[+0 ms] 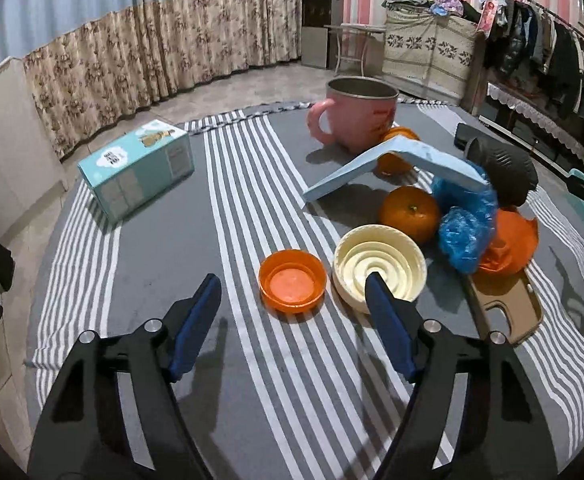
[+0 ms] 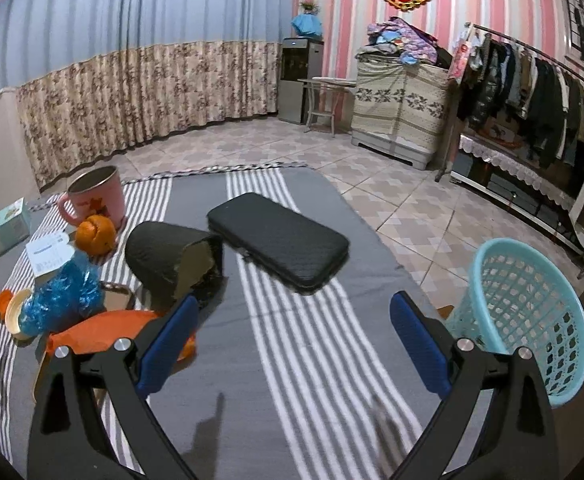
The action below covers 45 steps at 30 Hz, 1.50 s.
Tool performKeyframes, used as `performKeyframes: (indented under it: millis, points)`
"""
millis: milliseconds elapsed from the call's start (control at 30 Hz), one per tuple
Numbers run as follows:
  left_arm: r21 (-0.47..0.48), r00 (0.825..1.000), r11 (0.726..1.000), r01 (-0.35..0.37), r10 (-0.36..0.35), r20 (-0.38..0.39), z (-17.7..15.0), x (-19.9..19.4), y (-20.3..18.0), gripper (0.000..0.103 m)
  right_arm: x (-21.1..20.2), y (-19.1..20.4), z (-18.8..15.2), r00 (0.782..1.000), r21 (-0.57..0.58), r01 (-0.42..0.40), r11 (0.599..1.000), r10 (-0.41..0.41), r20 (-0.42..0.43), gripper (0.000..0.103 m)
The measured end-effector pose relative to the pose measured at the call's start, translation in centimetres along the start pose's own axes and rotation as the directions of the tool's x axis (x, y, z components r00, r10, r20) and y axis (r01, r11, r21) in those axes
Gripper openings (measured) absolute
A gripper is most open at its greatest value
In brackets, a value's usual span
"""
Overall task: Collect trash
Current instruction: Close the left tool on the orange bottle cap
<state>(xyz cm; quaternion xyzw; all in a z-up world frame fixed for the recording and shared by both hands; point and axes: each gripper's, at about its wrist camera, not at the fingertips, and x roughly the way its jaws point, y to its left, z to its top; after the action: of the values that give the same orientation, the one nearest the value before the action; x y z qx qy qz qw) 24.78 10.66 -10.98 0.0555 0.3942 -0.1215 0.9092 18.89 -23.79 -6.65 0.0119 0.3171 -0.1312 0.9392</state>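
Left claw [image 1: 294, 286] stood released above the striped surface [image 1: 251, 360], nothing between its blue pads. Orange lid [image 1: 292, 281] lay just ahead between the fingertips; cream lid [image 1: 380, 262] touched it at 3 o'clock, partly behind the right pad. Blue plastic bag [image 1: 466, 224] and orange wrapper [image 1: 514, 240] sat crumpled farther toward 2 o'clock, beside a tangerine [image 1: 410, 212]. Pink mug [image 1: 358, 114] stood at 12 o'clock, teal box [image 1: 137, 168] at 10 o'clock. Right claw [image 2: 294, 320] was also released, empty. Teal basket [image 2: 524, 320] stood off the surface's edge at 3 o'clock; black case [image 2: 277, 236] lay at 12 o'clock.
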Motion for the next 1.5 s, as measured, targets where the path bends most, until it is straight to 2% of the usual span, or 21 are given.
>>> performKeyframes:
  millis: [67,133,167,367,633,833,900,1000,1167,1433,1500]
  points:
    - [0.005,1.000,1.000,0.004,-0.004,-0.020,0.2,0.9,-0.1,0.070,0.2,0.6,0.1,1.000,-0.015,-0.010,1.000,0.010,-0.002,0.095]
    - [0.001,0.998,1.000,0.015,-0.015,-0.054,0.2,2.0,-0.4,0.059,0.3,1.0,0.4,1.000,-0.031,-0.011,0.999,0.012,0.001,0.095]
    - [-0.009,0.998,1.000,0.024,-0.024,-0.064,0.2,2.3,-0.2,0.057,0.3,1.2,0.5,1.000,-0.036,-0.012,0.999,0.012,0.003,0.095]
    - [-0.062,0.996,0.996,0.063,-0.067,-0.056,0.0,2.1,0.9,0.049,0.7,1.8,1.1,0.999,-0.039,-0.039,0.998,0.039,-0.003,0.095]
    - [-0.023,0.998,0.999,0.048,-0.049,-0.042,-0.8,0.0,1.1,0.048,0.8,1.4,0.7,0.999,-0.043,-0.043,0.998,0.042,-0.013,0.095]
    - [-0.024,0.996,0.999,0.024,-0.026,-0.091,-0.9,1.2,2.2,0.048,1.1,1.0,0.7,0.999,-0.029,-0.044,0.999,0.043,-0.025,0.095]
    - [-0.016,0.996,0.999,0.039,-0.040,-0.080,-1.1,0.4,2.5,0.048,1.0,0.9,0.8,0.999,-0.040,-0.038,0.998,0.037,-0.018,0.095]
    - [0.013,0.998,1.000,0.019,-0.018,-0.068,-1.6,-0.6,2.8,0.048,1.3,0.8,1.1,0.999,-0.043,-0.030,0.999,0.029,-0.012,0.095]
    - [0.014,0.995,1.000,0.022,-0.020,-0.099,-0.6,1.7,2.0,0.049,2.1,1.3,1.1,0.998,-0.026,-0.057,0.998,0.056,-0.033,0.095]
    - [0.020,0.995,0.998,0.057,-0.055,-0.086,1.0,3.5,1.4,0.050,3.1,3.8,2.3,0.992,-0.070,-0.112,0.991,0.108,-0.060,0.095]
    - [0.014,0.994,0.997,0.072,-0.071,-0.080,1.2,3.6,1.6,0.044,4.0,4.8,2.5,0.990,-0.086,-0.116,0.990,0.108,-0.085,0.095]
